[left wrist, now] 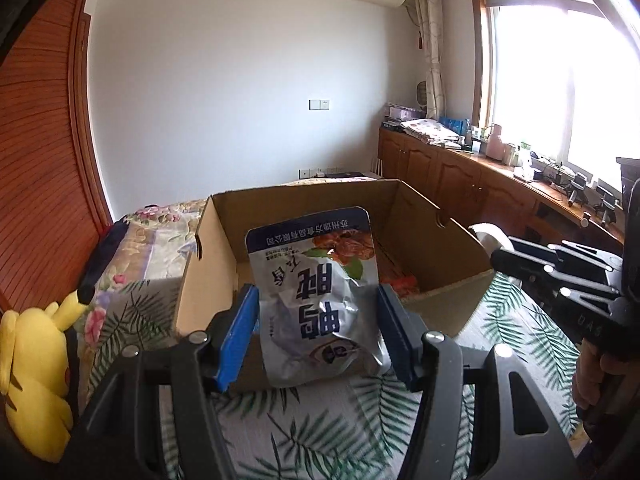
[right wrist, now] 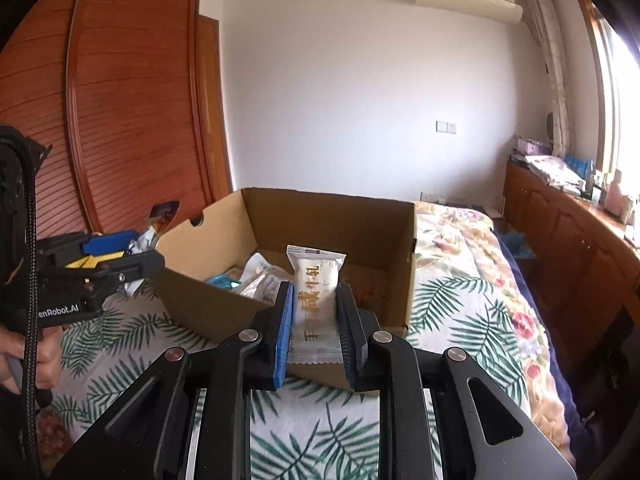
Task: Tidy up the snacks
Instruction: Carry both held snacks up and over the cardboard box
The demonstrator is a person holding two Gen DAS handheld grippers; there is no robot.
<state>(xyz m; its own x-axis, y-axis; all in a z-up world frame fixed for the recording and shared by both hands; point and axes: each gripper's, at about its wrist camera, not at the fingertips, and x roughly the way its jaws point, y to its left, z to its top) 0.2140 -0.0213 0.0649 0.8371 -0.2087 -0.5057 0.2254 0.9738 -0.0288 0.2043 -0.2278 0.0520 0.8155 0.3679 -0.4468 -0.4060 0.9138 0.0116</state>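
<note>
An open cardboard box [left wrist: 424,216] [right wrist: 328,212] stands on the bed with a few snack packets inside [right wrist: 256,276]. My left gripper [left wrist: 318,300] is shut on a crumpled silver pouch with blue print [left wrist: 316,292], held upright just before the box's near wall. My right gripper [right wrist: 316,296] is shut on a small white packet with gold lettering [right wrist: 316,280], held over the box's near corner. The left gripper [right wrist: 116,256] also shows at the left of the right wrist view, the pouch [right wrist: 154,224] sticking out of it. The right gripper's body [left wrist: 560,276] appears at the right of the left wrist view.
The bed carries a leaf-print cloth [right wrist: 460,312] over a floral cover [left wrist: 152,236]. A yellow plush toy [left wrist: 32,376] lies at the left edge. A wooden wardrobe [right wrist: 120,100] stands behind on the left; low cabinets [left wrist: 460,176] with clutter run under the window on the right.
</note>
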